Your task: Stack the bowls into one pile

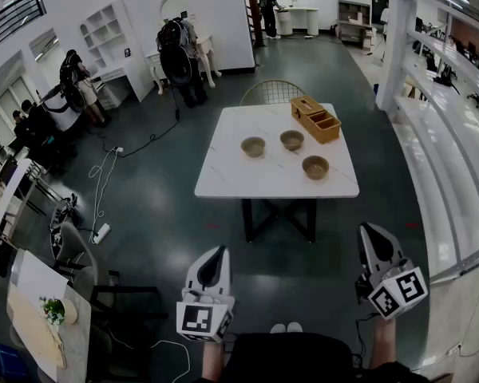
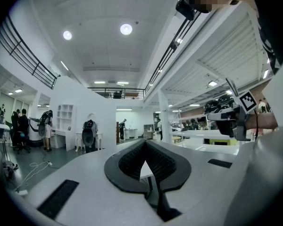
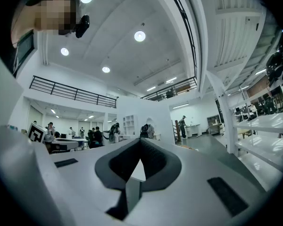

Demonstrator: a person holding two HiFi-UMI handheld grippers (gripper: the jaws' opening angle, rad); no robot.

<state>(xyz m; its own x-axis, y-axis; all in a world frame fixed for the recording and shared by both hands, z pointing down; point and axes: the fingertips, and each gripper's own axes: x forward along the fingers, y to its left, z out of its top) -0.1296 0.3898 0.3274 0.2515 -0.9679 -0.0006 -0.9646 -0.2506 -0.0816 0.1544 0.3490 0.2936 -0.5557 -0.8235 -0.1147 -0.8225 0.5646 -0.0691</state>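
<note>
Left gripper (image 1: 215, 255) and right gripper (image 1: 373, 234) are both closed and empty, well back from three separate bowls (image 1: 292, 140) on the tabletop (image 1: 271, 178), so we're pre-start: step closer, open up, grab one.

Bowls (image 1: 253, 146): brown, matt, ceramic-looking. Table top (image 1: 223, 174): white, smooth, marble veining. Box (image 1: 315, 118): bare wood. Chair (image 1: 270, 92): metal wire. Floor (image 1: 160, 206): dark, glossy. Left gripper (image 2: 144, 144), right gripper (image 3: 140, 142): white matt plastic shells, black ribbed pads (image 2: 128, 161).
</note>
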